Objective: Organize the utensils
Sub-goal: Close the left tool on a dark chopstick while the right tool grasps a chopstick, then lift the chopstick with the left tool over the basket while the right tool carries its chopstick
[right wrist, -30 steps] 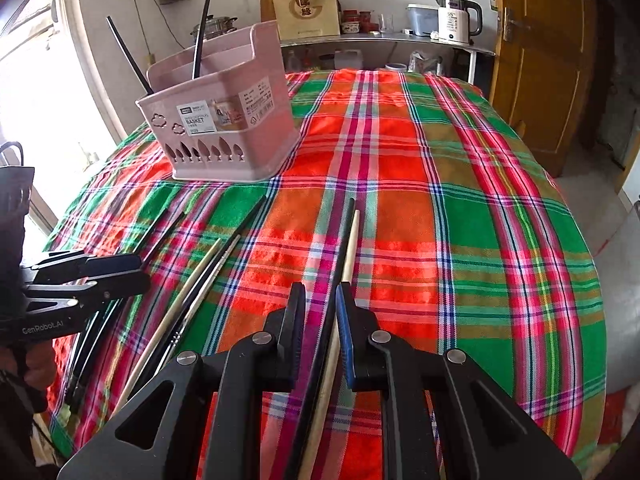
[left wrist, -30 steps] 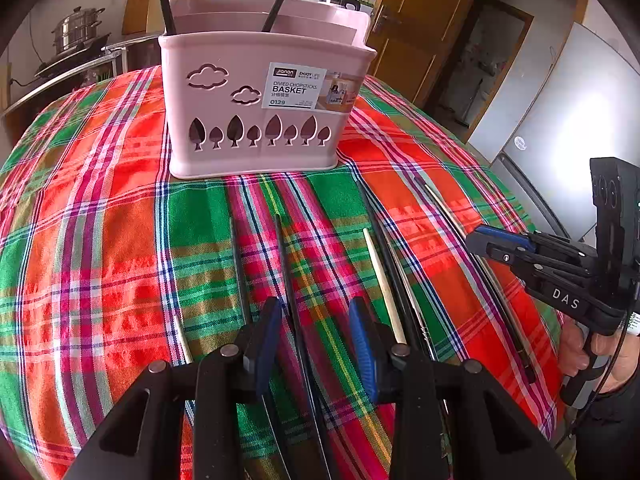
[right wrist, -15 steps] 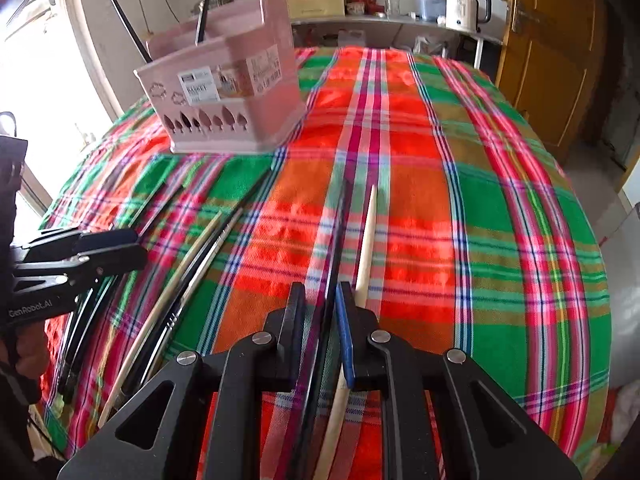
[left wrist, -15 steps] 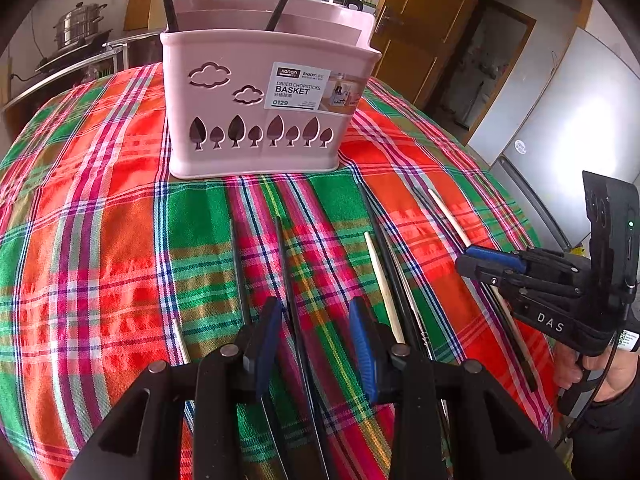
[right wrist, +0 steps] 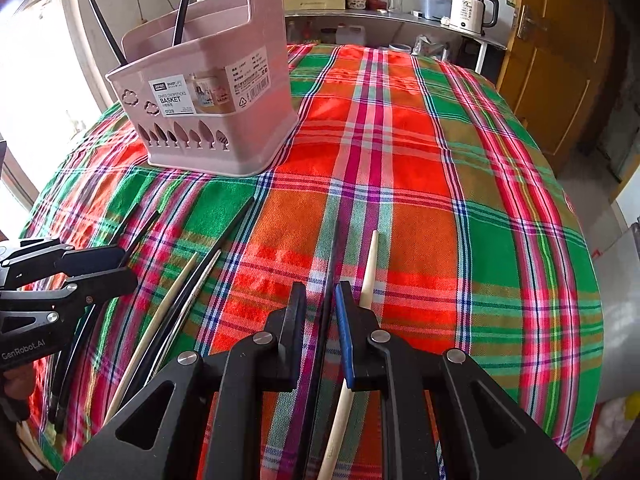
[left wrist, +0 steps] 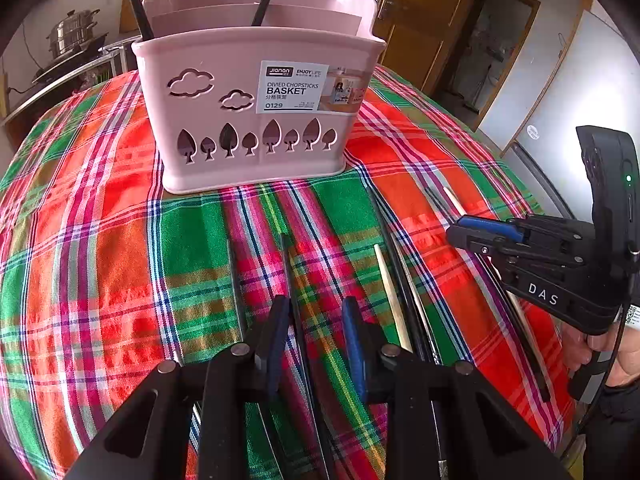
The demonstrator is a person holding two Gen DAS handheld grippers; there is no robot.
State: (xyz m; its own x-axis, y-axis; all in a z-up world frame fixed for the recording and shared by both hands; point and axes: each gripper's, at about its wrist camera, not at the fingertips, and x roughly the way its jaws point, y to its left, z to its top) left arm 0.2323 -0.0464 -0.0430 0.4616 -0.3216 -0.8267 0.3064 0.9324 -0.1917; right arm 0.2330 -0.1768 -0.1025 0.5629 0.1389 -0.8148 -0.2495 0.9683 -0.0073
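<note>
Two dark chopsticks already stand in the pink basket [left wrist: 256, 120], which sits at the upper middle of the left wrist view on the plaid cloth [left wrist: 100, 240]; the rest lie loose on the cloth toward the bottom of both views.

At the lower centre of the left view, the left gripper [left wrist: 316, 344] has its jaws closing around a black chopstick [left wrist: 286, 264] that runs up between them; a gap shows on the right pad's side, so nothing is clamped yet. Just right of it lie a pale wooden chopstick [left wrist: 386, 280] and more dark ones.

At the lower centre of the right view, the right gripper [right wrist: 320, 320] has its jaws narrow around a dark chopstick [right wrist: 332, 256]. It looks pinched, though the fisheye makes actual pad contact hard to confirm. A cream chopstick [right wrist: 370, 264] lies touching the outside of the right finger.

To do this step well, each hand should let its jaws close fully on the single stick before lifting, keep the neighbouring stick out of the pinch, and grip away from the thin tip so the stick does not swing. Then lift straight, tilt it upright and lower it into a basket compartment.
</note>
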